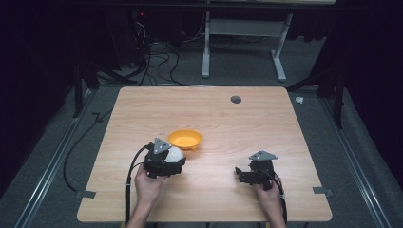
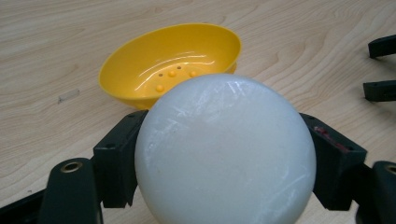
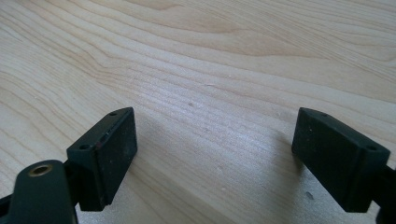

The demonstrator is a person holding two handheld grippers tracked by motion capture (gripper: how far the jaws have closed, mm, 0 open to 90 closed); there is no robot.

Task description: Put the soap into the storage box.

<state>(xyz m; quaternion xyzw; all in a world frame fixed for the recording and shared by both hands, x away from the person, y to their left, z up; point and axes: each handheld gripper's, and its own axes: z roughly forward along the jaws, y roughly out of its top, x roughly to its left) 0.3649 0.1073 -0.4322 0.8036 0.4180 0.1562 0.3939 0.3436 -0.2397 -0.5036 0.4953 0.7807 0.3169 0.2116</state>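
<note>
My left gripper (image 1: 172, 156) is shut on a white ball (image 2: 225, 150), which fills the space between its two black jaws; the same ball (image 1: 174, 153) shows just below the bowl in the high view. A yellow bowl (image 2: 171, 62) lies tipped on the wood just beyond the ball, its open side facing the camera; it is the orange-yellow bowl (image 1: 185, 139) near the table's middle. My right gripper (image 1: 240, 173) rests low at the front right, open, with bare wood between its jaws (image 3: 215, 149). Its fingertips (image 2: 380, 90) peek in at the right edge of the left gripper view.
The wooden table (image 1: 237, 123) has a small dark round hole (image 1: 235, 99) near its far edge. Beyond the table are cables (image 1: 152, 61) on grey carpet and a white desk frame (image 1: 242, 42). Strips of tape (image 1: 323, 191) mark the front corners.
</note>
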